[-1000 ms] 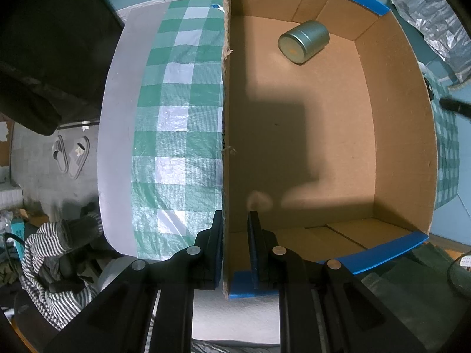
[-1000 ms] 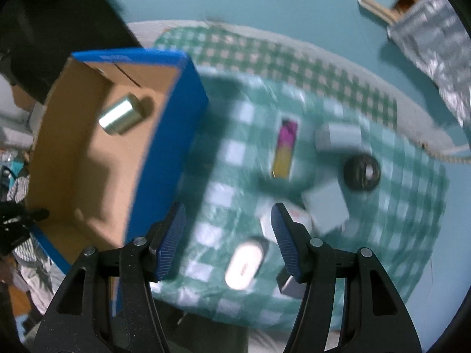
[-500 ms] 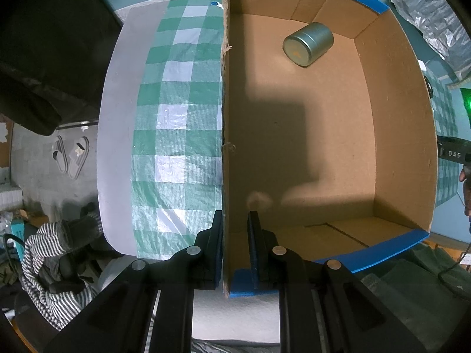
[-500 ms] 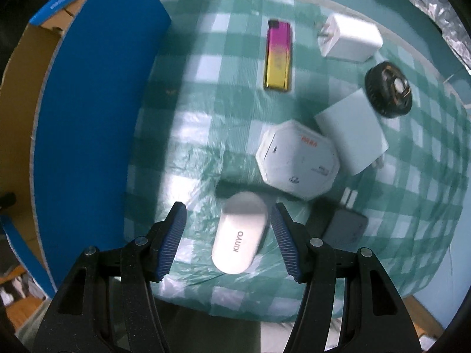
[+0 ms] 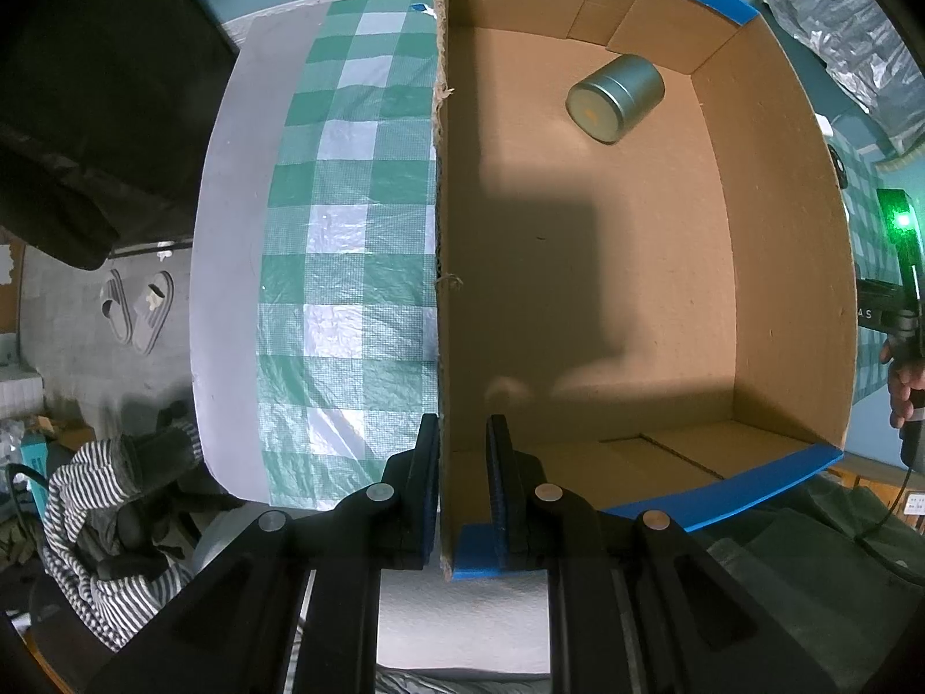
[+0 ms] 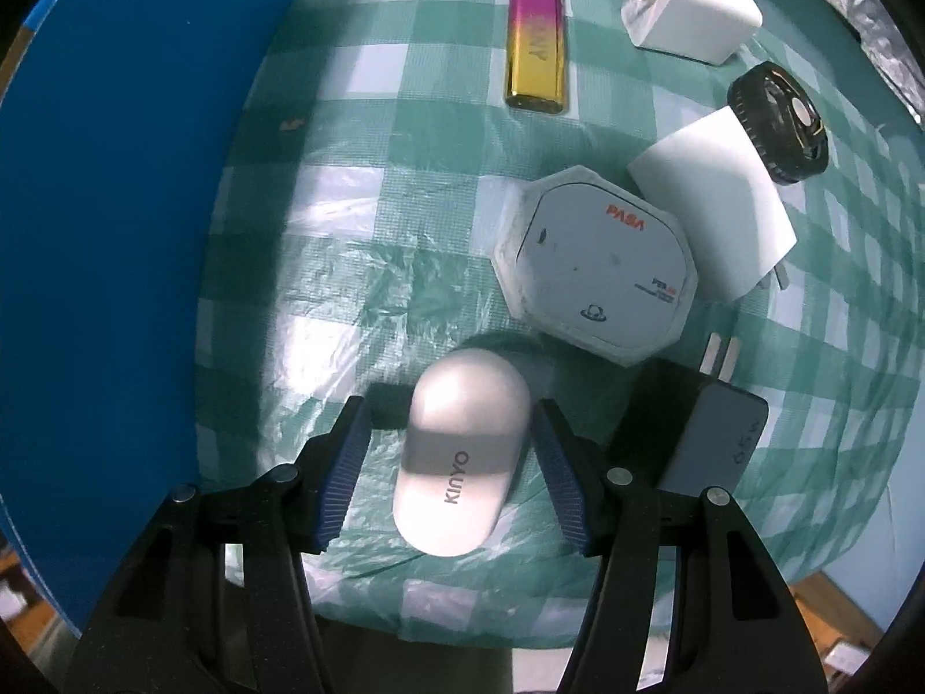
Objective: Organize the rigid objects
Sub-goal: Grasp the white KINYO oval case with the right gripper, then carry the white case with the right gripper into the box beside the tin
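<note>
Pointing down, right tool straddling white case

The cardboard box pinched between the left jaws is showing matt brown, fibrous inner walls with a frayed edge, and a brushed metal tin is lying on its floor ahead. Between the right jaws a smooth, satin white plastic KINYO case is catching the light on a thin, crinkled, glossy plastic checked tablecloth. Ahead of them a glossy metallic pink-to-gold lighter is gleaming.
</note>
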Motion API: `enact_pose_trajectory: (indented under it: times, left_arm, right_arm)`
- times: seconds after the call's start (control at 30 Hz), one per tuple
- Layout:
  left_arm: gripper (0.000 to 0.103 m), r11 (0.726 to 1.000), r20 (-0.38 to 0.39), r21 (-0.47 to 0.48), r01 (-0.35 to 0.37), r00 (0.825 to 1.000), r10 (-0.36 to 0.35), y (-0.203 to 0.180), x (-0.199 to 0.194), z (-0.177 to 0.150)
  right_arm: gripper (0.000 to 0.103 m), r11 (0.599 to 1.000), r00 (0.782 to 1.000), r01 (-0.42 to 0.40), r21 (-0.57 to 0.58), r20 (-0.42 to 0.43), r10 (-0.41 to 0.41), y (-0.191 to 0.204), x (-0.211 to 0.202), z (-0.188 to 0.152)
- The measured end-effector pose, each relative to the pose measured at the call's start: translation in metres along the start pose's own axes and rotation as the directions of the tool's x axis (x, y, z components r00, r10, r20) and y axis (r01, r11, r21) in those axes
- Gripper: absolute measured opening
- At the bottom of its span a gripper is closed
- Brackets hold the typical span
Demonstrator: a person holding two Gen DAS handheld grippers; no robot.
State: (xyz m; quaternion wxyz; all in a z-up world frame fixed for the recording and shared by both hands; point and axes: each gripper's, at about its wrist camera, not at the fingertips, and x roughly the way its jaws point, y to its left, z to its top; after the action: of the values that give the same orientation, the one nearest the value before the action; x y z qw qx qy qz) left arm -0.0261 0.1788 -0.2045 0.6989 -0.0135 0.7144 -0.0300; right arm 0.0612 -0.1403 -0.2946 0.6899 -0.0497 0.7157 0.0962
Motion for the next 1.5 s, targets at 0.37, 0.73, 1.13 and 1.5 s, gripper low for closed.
enact_pose_trajectory:
  times: [0.37,0.73,1.13,1.5]
  left_arm:
    - [0.015,1.000,0.002,0.007,0.006,1.000,-0.006,-0.001,0.000,-0.001]
    - [0.015,1.000,0.002,0.014,0.009,1.000,-0.009,0.000,0.000,-0.002]
    - [0.015,1.000,-0.001,0.019,0.012,1.000,-0.011,0.001,0.001,-0.001]
    - [0.015,1.000,-0.009,0.002,0.012,1.000,-0.011,0.003,0.001,0.003]
  right_arm:
    - [0.037,1.000,0.999,0.030,0.008,0.017,-0.030,0.002,0.003,-0.017]
    - [0.037,1.000,0.998,-0.014,-0.019,0.059,0.015,-0.003,-0.032,-0.014]
    - [0.037,0.994,0.990,-0.039,-0.101,0.132,0.052,0.004,-0.101,0.000]
    - [0.037,0.983,0.978,-0.051,-0.179,0.190,0.085,0.032,-0.121,0.032]
